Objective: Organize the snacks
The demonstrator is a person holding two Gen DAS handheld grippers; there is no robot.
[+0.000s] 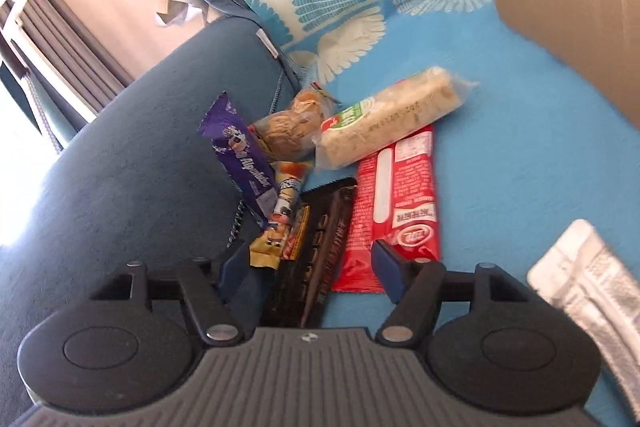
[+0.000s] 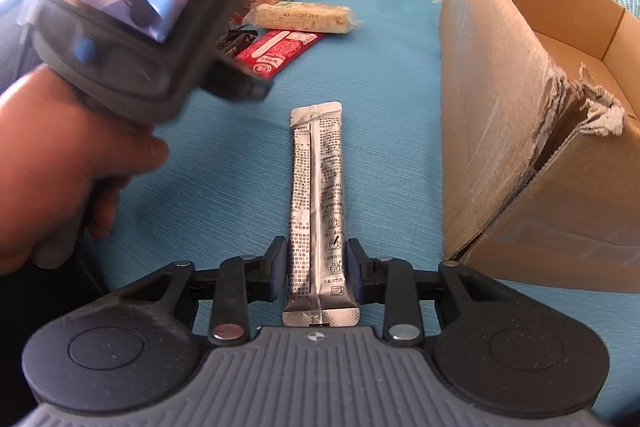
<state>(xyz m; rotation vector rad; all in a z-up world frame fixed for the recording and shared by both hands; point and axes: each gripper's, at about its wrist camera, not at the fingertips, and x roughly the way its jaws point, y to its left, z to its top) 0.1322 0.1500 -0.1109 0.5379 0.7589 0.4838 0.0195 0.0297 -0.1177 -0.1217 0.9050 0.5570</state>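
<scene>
Your right gripper (image 2: 316, 263) is clamped on a silver sachet (image 2: 318, 195) that points away over the blue cloth (image 2: 384, 75), with the torn box (image 2: 520, 131) just to its right. Your left gripper (image 1: 312, 267) stands wide, pads touching nothing, with a black bar (image 1: 316, 247) between them and a red bar (image 1: 396, 195) by the right pad. Beyond lie a purple wrapper (image 1: 240, 155), a pale bar (image 1: 392, 115) and a cookie pack (image 1: 292, 127), piled against the blue cushion (image 1: 132, 163).
</scene>
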